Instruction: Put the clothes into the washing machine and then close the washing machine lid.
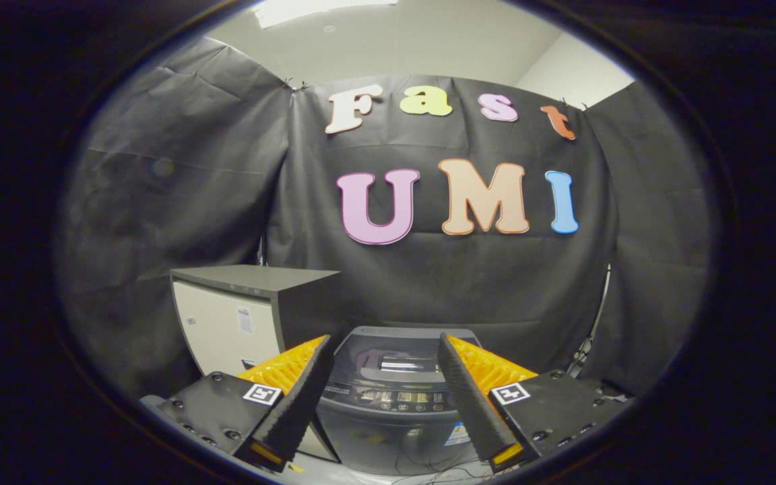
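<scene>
Facing the washer (pixel 388 397) squarely, the gripper (pixel 386 350) hangs with its fingers spread wide and nothing between them; the machine stands beyond the fingertips, framed in the gap. Its lid (pixel 391 357) lies flat and shut, a dark, glossy panel that throws back a bright streak of light, with a curved control strip (pixel 398 402) below it and a rounded grey body under that. No clothes can be picked out, and whether any lie inside the drum cannot be told through the lid. The scene therefore fits two stages alike: a lid down over an unloaded drum, or a lid lowered again over a load already in. On that evidence no particular move can be prescribed. As general guidance, any work at the lid calls for a centred, level approach, because the smooth panel offers little for ribbed fingers to bite on, and its front edge is judged the likeliest purchase. A boxy cabinet (pixel 246 316) with a pale front and matte dark top stands just beside the washer on one side and would crowd a wide swing. Thin cables (pixel 428 475) trail on the floor at the washer's foot.
</scene>
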`<state>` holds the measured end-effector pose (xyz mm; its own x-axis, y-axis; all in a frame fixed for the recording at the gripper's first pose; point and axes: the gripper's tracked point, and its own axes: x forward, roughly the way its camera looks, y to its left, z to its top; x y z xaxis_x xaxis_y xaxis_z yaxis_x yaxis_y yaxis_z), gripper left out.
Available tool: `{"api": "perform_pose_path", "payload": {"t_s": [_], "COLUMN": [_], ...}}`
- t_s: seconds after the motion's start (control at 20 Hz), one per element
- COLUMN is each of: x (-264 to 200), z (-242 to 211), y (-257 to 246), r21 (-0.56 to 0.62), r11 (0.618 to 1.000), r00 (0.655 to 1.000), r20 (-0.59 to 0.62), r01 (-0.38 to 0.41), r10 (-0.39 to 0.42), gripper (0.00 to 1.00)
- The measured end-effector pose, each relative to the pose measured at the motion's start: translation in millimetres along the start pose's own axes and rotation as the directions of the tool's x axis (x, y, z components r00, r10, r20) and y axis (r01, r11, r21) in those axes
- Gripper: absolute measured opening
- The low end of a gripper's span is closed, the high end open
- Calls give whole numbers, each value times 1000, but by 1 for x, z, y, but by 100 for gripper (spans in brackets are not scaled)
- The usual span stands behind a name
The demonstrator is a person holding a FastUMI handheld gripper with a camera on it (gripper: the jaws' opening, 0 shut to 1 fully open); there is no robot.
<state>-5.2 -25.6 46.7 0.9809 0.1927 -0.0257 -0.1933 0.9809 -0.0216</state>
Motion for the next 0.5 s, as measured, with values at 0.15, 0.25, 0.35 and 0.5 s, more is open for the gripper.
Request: {"api": "perform_pose_path", "payload": {"t_s": [0.15, 0.25, 0.35, 0.5], "x": [-5, -1, -4, -5], "z": [3, 2, -4, -3], "y": [4, 11, 21, 33], "r21": [23, 5, -28, -67], "r11": [1000, 1000, 1000, 998], "r00": [1000, 1000, 1000, 1000], "r20": [3, -8, -9, 31], "r01": [-14, -19, -9, 1], "r10": [14, 19, 9, 1], "gripper": [97, 97, 97, 97]}}
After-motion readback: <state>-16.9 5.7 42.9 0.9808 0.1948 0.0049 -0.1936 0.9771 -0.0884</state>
